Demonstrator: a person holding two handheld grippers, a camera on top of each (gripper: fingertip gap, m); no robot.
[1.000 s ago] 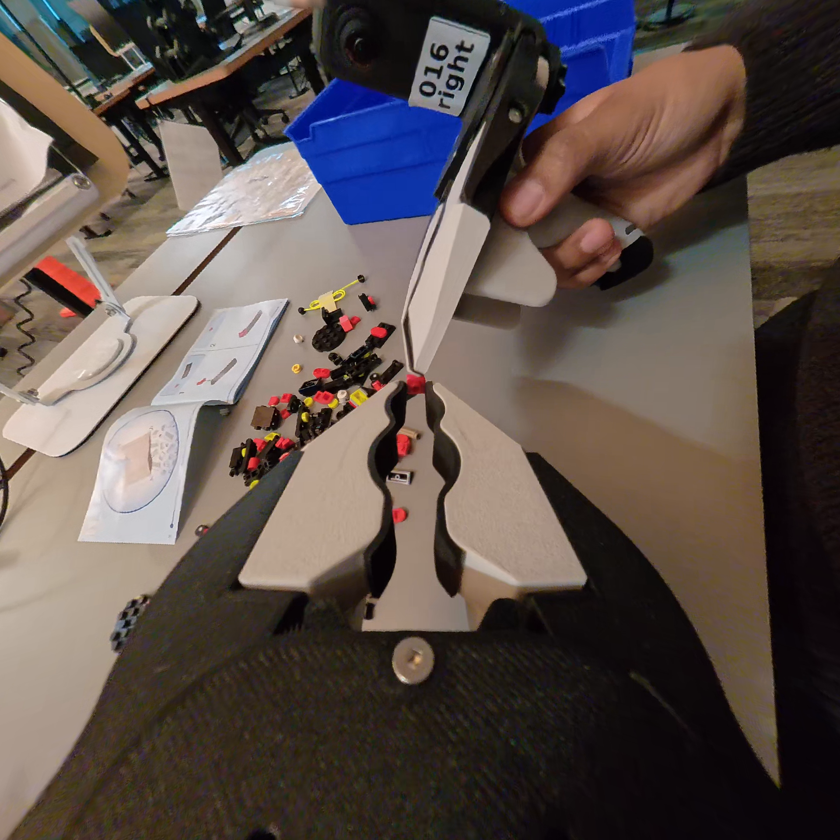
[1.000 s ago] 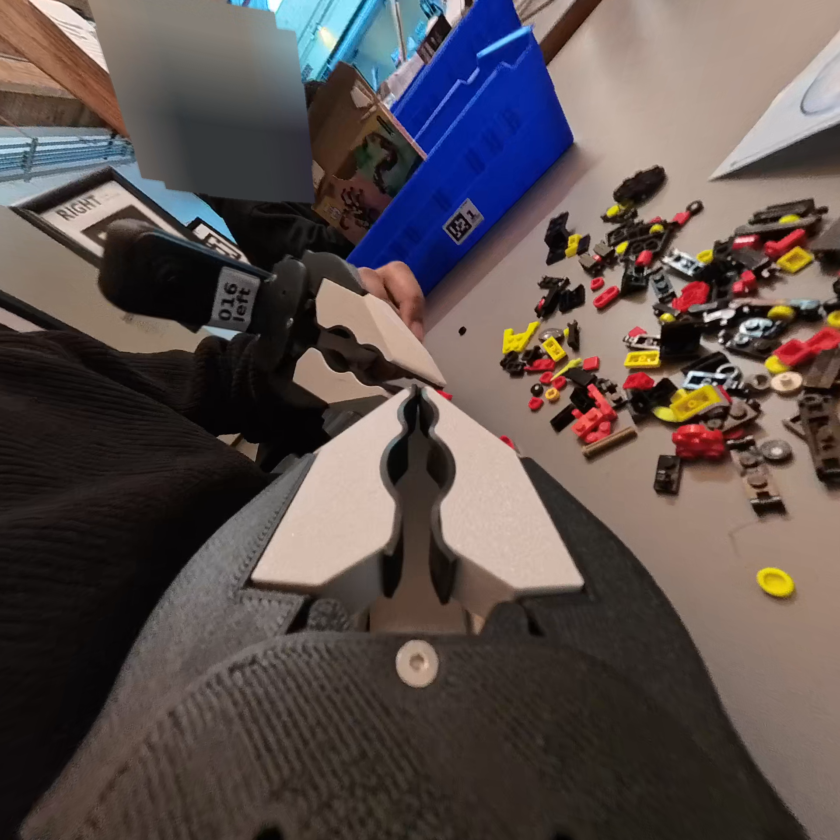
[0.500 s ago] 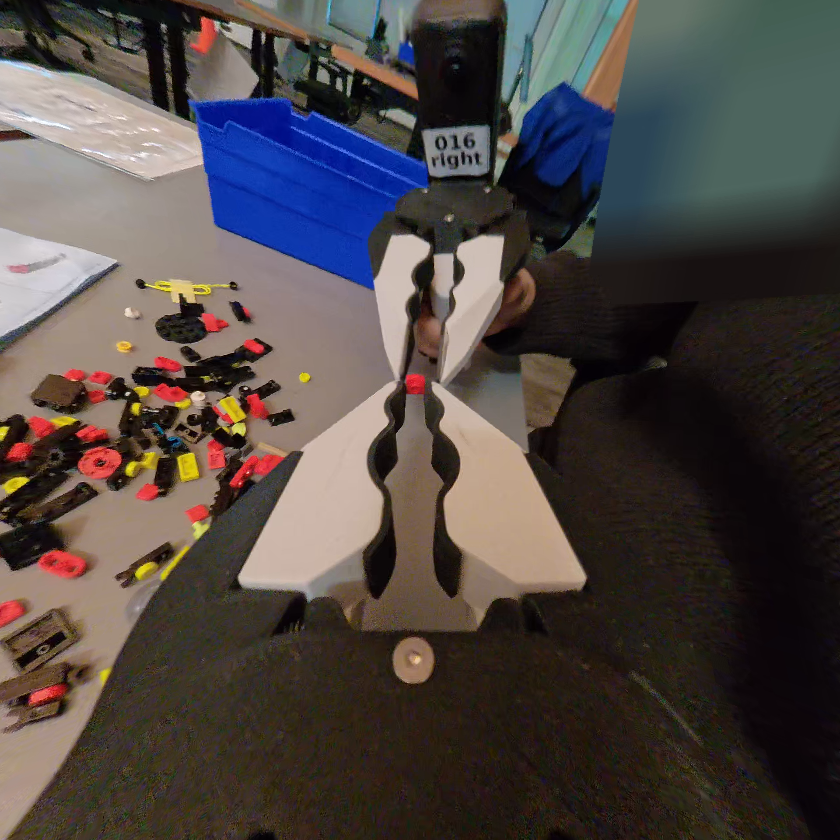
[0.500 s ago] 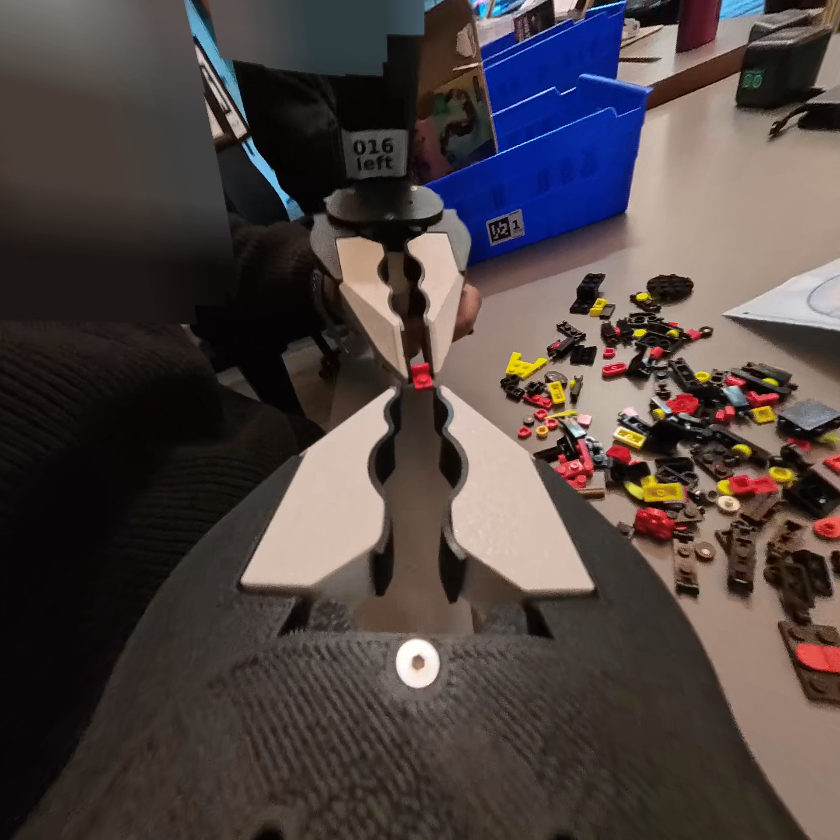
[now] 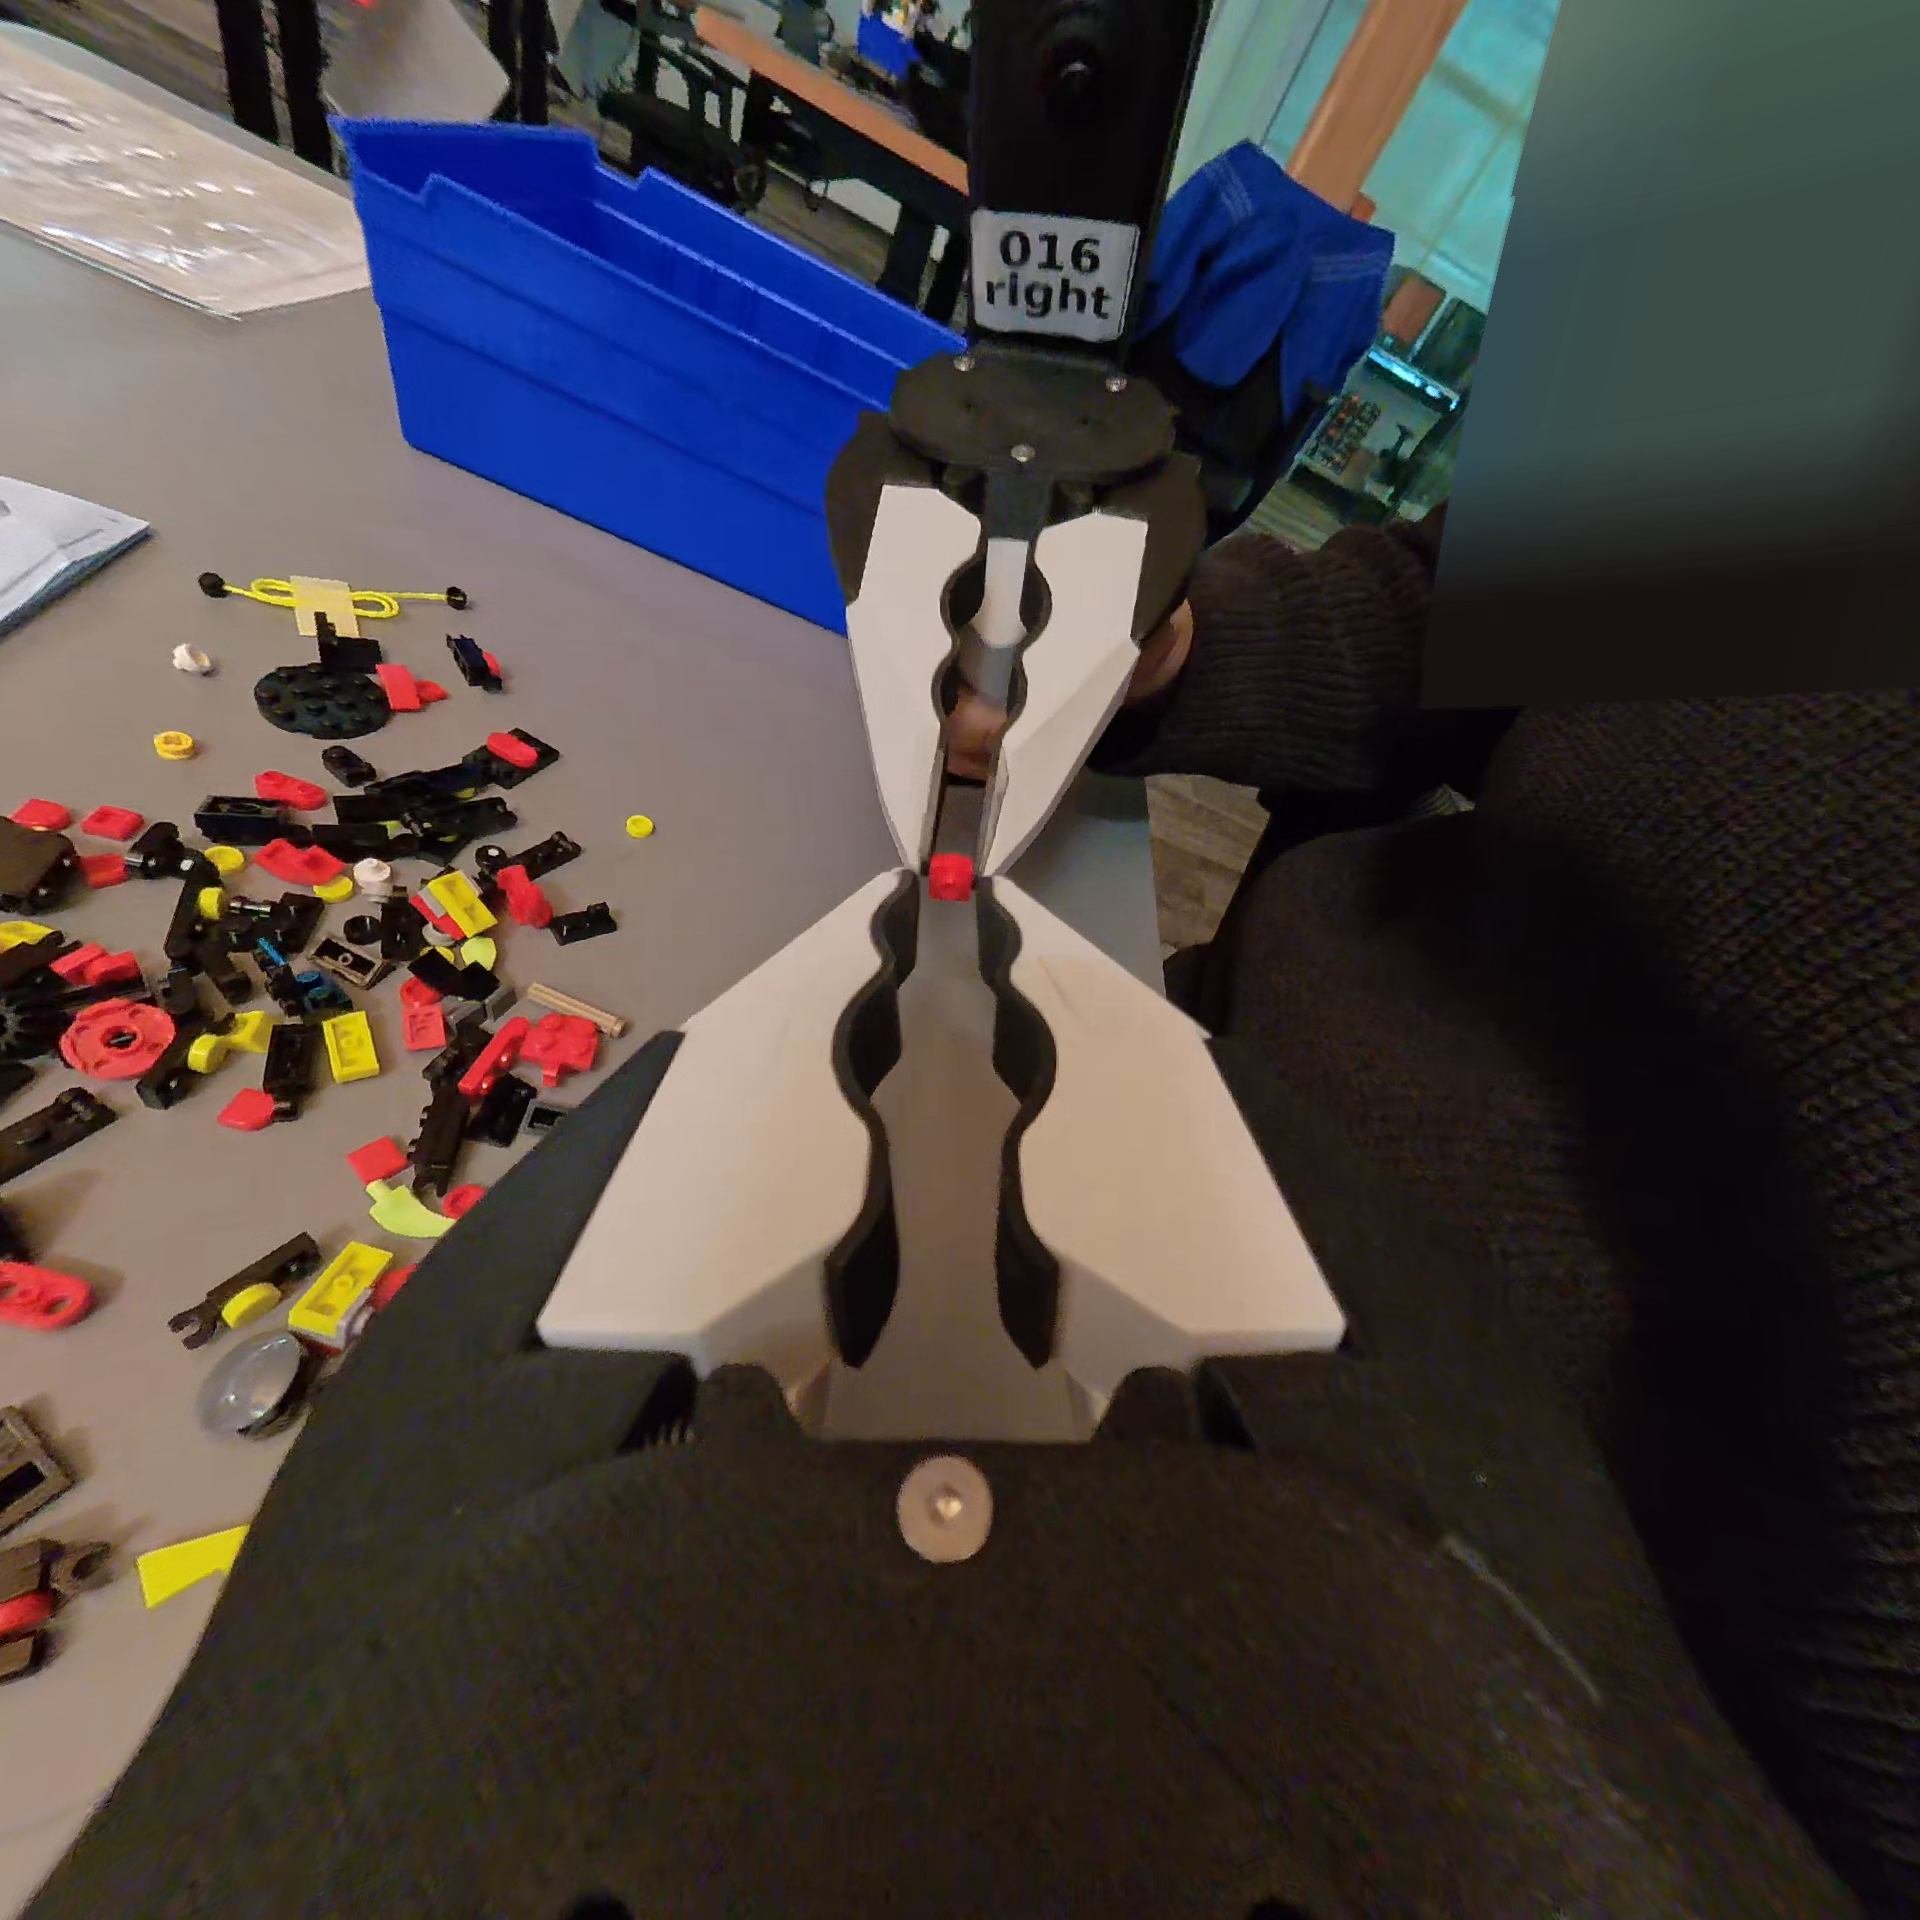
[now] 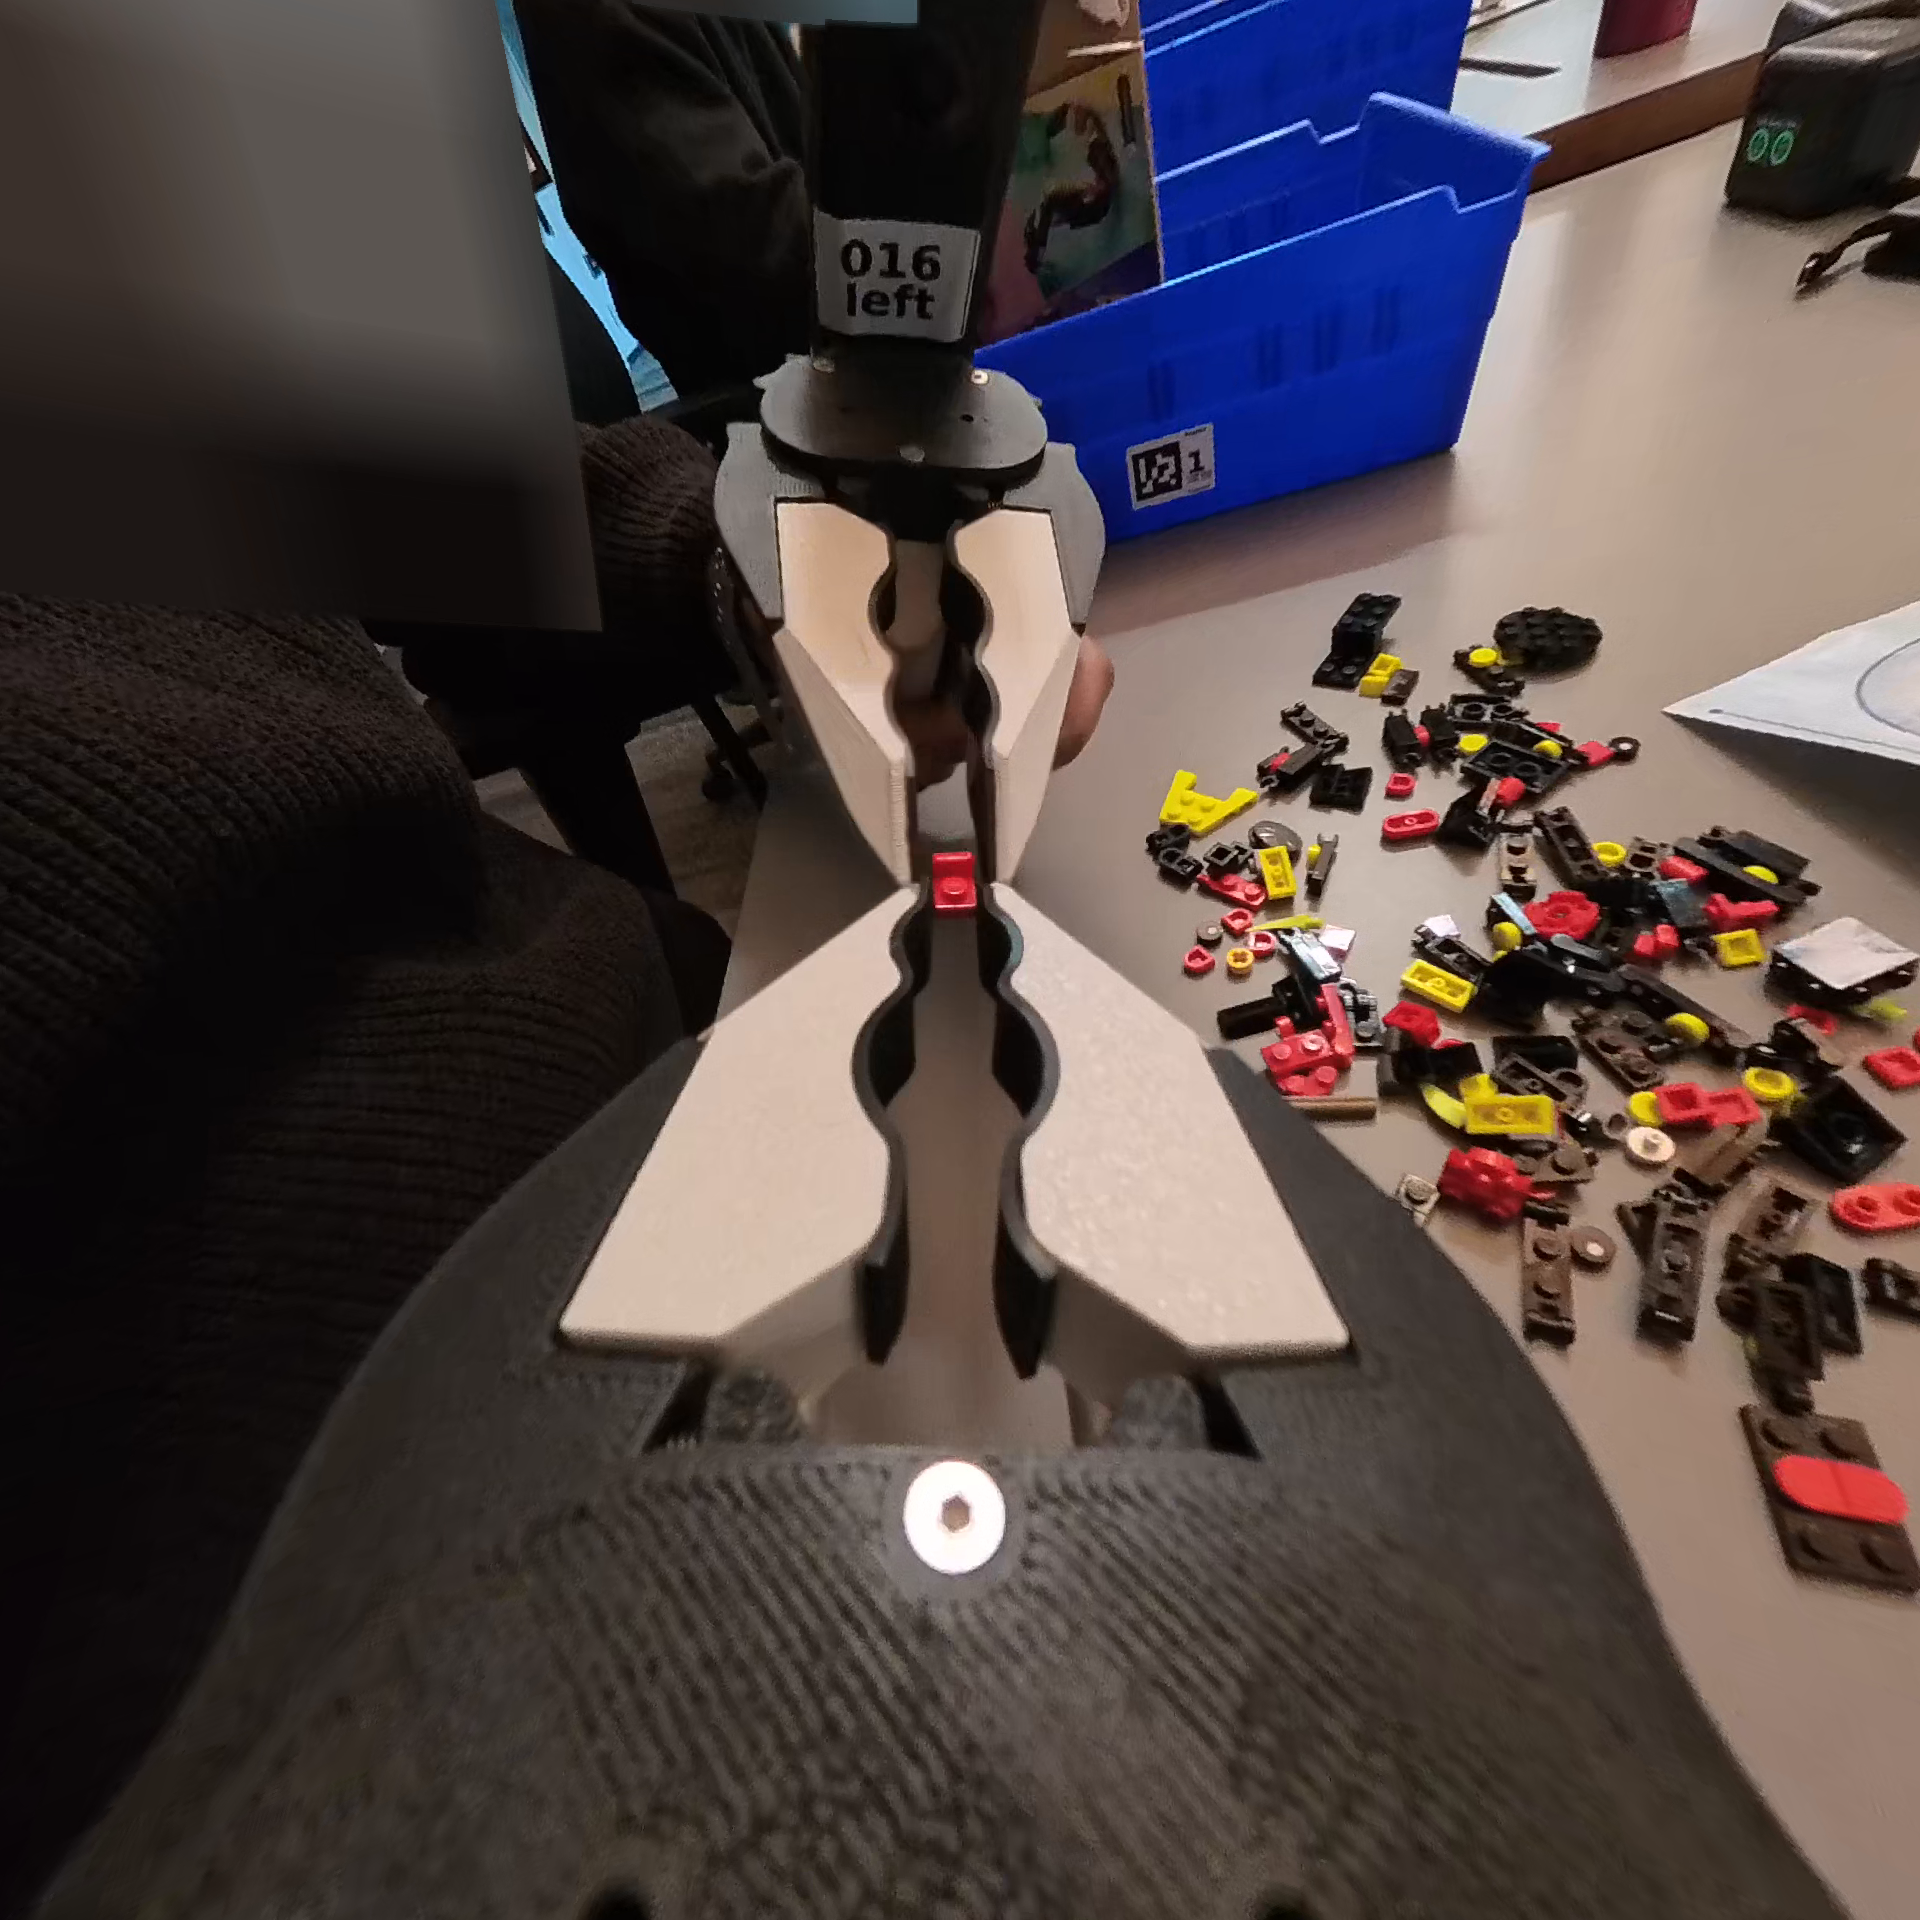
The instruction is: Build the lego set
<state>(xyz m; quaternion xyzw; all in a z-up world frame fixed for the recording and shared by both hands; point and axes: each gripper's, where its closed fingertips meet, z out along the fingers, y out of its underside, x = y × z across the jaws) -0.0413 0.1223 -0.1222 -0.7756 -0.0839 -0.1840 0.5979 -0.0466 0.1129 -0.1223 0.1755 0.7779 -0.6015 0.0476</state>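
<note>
Compared with a second ago, when my right gripper (image 5: 951, 847) came in slanted from above, my two grippers now face each other tip to tip in one line over the near edge of the grey table (image 5: 665, 665); half a second ago they were already aligned, and little has shifted since. The small red brick (image 5: 949, 878) sits between the meeting tips, above the table edge and apart from the loose pile of pieces (image 5: 312, 935). My left gripper (image 5: 948, 896) has its jaws drawn nearly together, pinching the brick at its two sides. My right gripper's jaws are also drawn close, their tips touching or just beside the brick; I cannot tell whether they grip it. In the right wrist view the brick (image 6: 953, 883) shows one stud on a face turned toward that camera, with its slightly longer side running along the line of the two grippers. A blue bin (image 6: 1299, 343) stands beyond the pile of pieces (image 6: 1558, 987).
</note>
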